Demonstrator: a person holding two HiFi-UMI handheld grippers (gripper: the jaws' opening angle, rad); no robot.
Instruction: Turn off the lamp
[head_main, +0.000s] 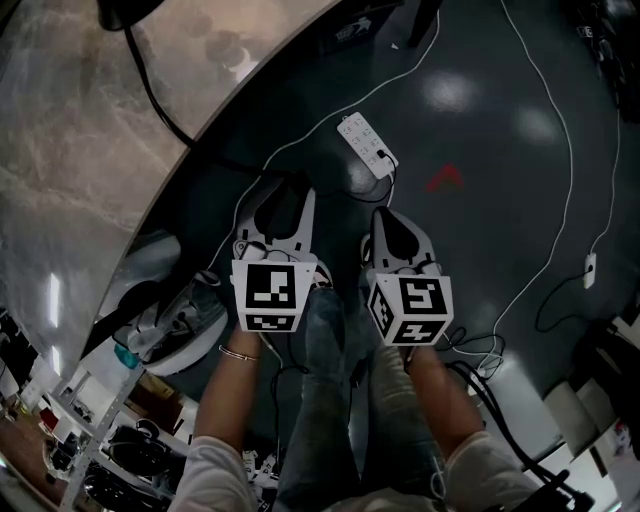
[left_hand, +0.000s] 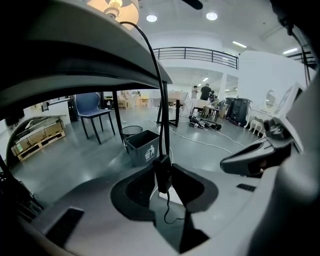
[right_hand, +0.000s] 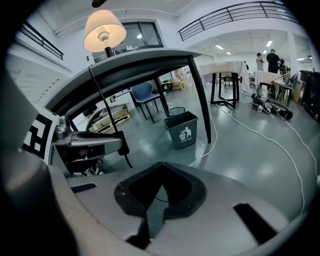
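Glossy grey floor (head_main: 480, 120), matt black plastic switch (left_hand: 162, 172)

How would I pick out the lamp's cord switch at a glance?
Start at the lit lamp on the dark table; its black cord arcs over the edge and hangs down. Partway along sits the inline switch, a boxy black block, the only thick spot on that thin cord.

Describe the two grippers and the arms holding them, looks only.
The left gripper and right gripper have pale grey bodies with tongs lined in black. Each carries a white cube printed with black square markers. A thin bracelet circles the left wrist, and light sleeves end near the elbows.
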